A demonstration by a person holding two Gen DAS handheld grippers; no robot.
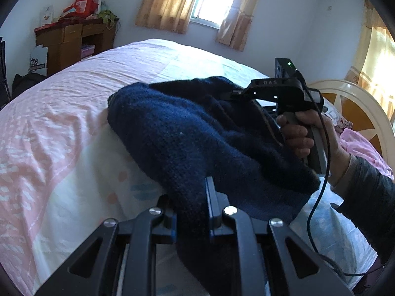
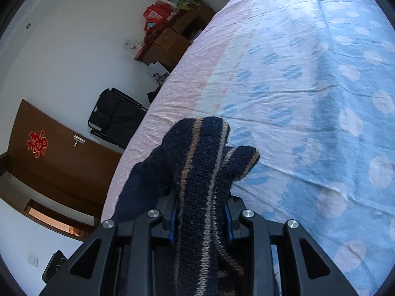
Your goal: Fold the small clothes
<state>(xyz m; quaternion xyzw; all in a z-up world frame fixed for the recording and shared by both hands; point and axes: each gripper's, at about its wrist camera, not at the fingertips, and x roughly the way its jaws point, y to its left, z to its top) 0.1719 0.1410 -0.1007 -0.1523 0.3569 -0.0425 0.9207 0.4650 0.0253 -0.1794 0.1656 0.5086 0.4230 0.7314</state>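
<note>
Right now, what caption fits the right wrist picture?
Right gripper clamps a navy knit garment with tan stripes above the blue-dotted bedsheet.

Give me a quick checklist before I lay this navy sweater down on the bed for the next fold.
1. Left hand-held gripper clamped on the navy sweater: ok, knit sits between the closed jaws.
2. Right hand-held gripper clamped on the sweater's striped edge: ok, fabric bunched between the pads.
3. Sweater spread flat: not ok, it hangs bunched and rumpled between the two grippers.
4. Landing spot on the bedsheet: ok, bare sheet ahead with only light wrinkles.
5. Black cable clear of the sweater: cannot tell, it hangs close beside the fabric's edge.
6. Sleeves tucked or loose: cannot tell, hidden in the folds.
</note>
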